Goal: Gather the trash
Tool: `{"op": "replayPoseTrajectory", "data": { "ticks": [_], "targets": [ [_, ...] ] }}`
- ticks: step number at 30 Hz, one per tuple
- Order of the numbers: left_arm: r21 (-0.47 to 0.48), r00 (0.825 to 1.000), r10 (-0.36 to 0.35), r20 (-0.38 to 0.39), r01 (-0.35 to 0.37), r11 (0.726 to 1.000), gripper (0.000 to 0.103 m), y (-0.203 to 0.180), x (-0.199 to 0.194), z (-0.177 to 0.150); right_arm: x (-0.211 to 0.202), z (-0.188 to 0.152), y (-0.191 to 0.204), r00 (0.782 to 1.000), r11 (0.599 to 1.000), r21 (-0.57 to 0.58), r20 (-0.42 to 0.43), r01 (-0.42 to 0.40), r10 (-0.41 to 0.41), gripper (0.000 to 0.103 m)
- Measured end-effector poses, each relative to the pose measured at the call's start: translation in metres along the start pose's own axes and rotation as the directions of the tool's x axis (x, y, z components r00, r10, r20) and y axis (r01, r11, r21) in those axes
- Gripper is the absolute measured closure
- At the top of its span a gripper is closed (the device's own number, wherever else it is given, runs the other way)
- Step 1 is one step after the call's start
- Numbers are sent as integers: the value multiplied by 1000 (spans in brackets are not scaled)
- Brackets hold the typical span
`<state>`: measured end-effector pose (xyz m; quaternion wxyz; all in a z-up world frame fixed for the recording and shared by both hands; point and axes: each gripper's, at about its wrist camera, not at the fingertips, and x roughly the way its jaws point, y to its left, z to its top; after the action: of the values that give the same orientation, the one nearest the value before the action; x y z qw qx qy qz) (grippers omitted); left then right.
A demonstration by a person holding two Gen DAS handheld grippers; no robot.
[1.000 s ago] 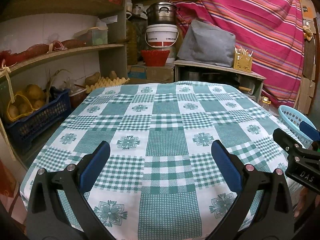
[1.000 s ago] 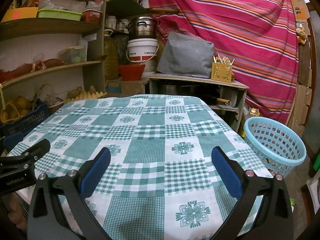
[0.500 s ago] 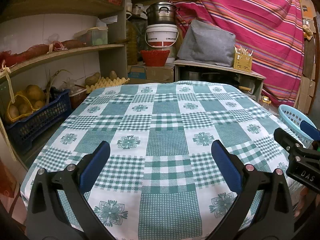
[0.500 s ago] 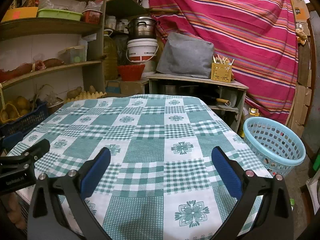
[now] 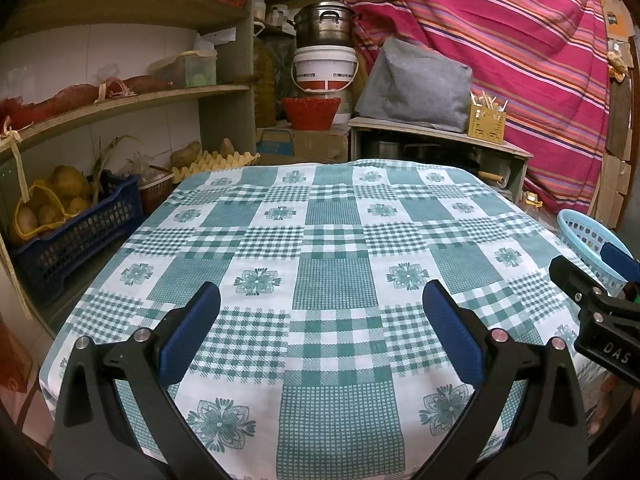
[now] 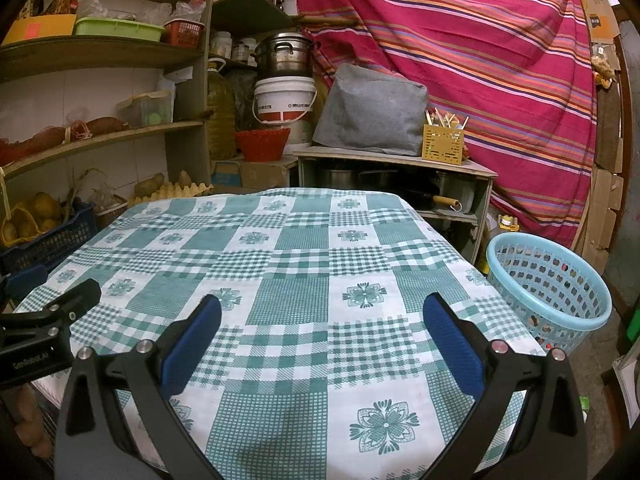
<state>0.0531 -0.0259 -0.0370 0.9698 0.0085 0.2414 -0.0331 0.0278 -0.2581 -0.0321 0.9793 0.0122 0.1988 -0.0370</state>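
Almost nothing differs from the views a second earlier: both claws hover at the near edge of the desk, and only the right one has crept very slightly, so the scene reads as a pause rather than a step under way.

The left claw [image 5: 320, 336], black with blue pads, is spread wide and pinches nothing. The right claw [image 6: 322, 336], of the same build, is likewise spread and empty. Each shows at the margin of the other's view, so the two are held side by side.

Beneath them the green-and-white checked tablecloth [image 5: 336, 240] covers the whole desk, and no scrap, wrapper or other trash lies anywhere on it in either view. The task's receptacle appears to be the light blue perforated plastic basket [image 6: 548, 284], which stands on the floor just beside the desk's right-hand corner. Small coloured bits show through its holes, though what they are cannot be told.

Judged from this, the collecting looks finished, or nearly so: the desk is bare and both claws are free. If anything is left to pick up, it lies outside these views. Behind the desk the wooden shelves [image 5: 132, 96], the dark blue crate of potatoes [image 5: 76, 240] and the white plastic bucket [image 6: 285, 100] look like storage, not trash.
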Motion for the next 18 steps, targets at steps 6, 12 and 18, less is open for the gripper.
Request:
{"op": "replayPoseTrajectory", "data": {
  "ticks": [6,12,18],
  "targets": [
    [2,1000,-3,-1,3,1000,5,-1,1,0,0,0,-1,1000,1000,-1,0,-1,1,5],
    [3,1000,-2,0,2,1000,5,0,0,-1,0,0,0,1000,1000,0,-1,0,0,5],
    [2,1000,1,-1,-1,1000,5,0,0,-1,0,0,0,1000,1000,-2,-1,-1,1,5]
  ]
}}
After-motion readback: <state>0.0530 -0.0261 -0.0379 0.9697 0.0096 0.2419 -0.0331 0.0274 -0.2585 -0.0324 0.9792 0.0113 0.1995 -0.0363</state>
